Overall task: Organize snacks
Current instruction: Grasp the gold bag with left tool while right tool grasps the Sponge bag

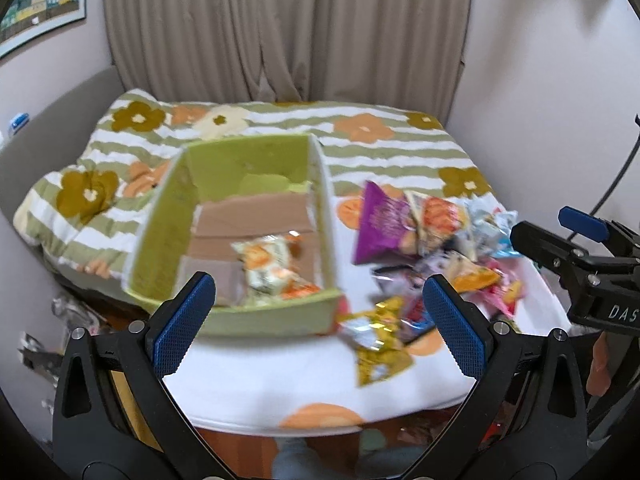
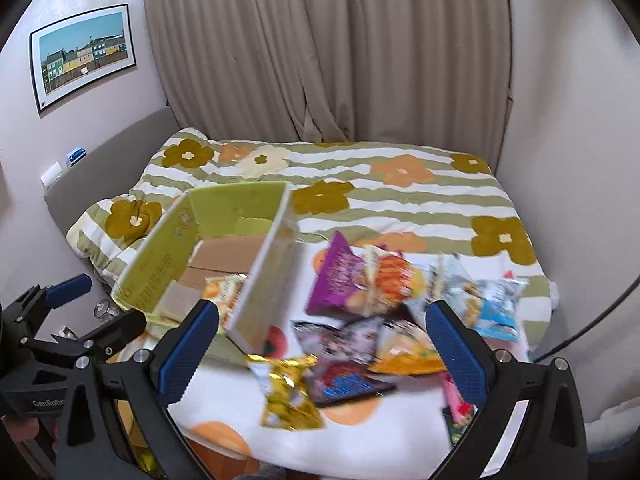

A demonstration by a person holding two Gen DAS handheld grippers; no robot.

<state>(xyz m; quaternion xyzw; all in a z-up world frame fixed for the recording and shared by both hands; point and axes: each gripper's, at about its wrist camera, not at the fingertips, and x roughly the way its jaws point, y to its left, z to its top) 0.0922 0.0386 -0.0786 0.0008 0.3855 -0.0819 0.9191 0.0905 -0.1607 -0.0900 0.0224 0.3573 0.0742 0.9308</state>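
A green cardboard box [image 1: 160, 240] stands open on the bed, with orange-and-white snack packets [image 1: 272, 264] lying in it; the box also shows in the right wrist view [image 2: 160, 256]. A heap of snack packets lies to its right: a purple bag [image 1: 380, 224], an orange bag [image 1: 440, 220], a gold packet [image 1: 376, 344], also seen from the right [image 2: 288, 392]. My left gripper [image 1: 320, 320] is open and empty, above the box's near wall. My right gripper [image 2: 324, 344] is open and empty, above the heap; it shows at the left wrist view's right edge [image 1: 560, 244].
The flowered bedspread [image 1: 400, 160] covers the bed, with a grey headboard [image 2: 100, 168] at left and beige curtains [image 2: 320, 60] behind. A framed picture [image 2: 80, 56] hangs on the left wall. Clutter lies on the floor at the bed's near left [image 1: 68, 320].
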